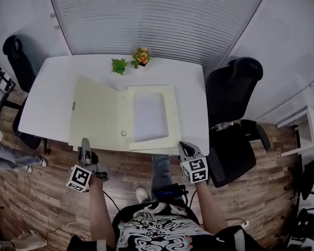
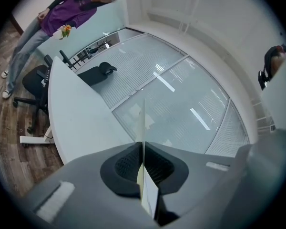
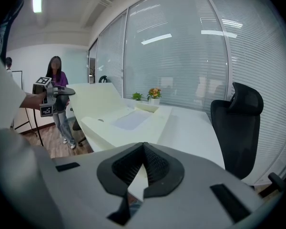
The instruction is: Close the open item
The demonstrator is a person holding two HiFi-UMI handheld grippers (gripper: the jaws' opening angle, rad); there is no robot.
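Note:
A large cream folder lies open on the white table (image 1: 52, 98). Its cover (image 1: 97, 114) is spread to the left, and its tray half (image 1: 170, 114) holds a white sheet (image 1: 149, 114). My left gripper (image 1: 86, 143) is at the cover's front edge, shut on it. In the left gripper view the cover's thin edge (image 2: 143, 123) runs straight between the closed jaws of the left gripper (image 2: 143, 144). The right gripper view shows the cover (image 3: 93, 99) raised at that side. My right gripper (image 1: 182, 146) hovers by the folder's front right corner. It (image 3: 143, 146) is shut with nothing in it.
Two small potted plants (image 1: 119, 65) (image 1: 141, 56) stand at the table's far edge. A black office chair (image 1: 233, 114) is to the right and another chair (image 1: 18, 61) at the far left. A person in purple (image 2: 62, 13) stands left of the table.

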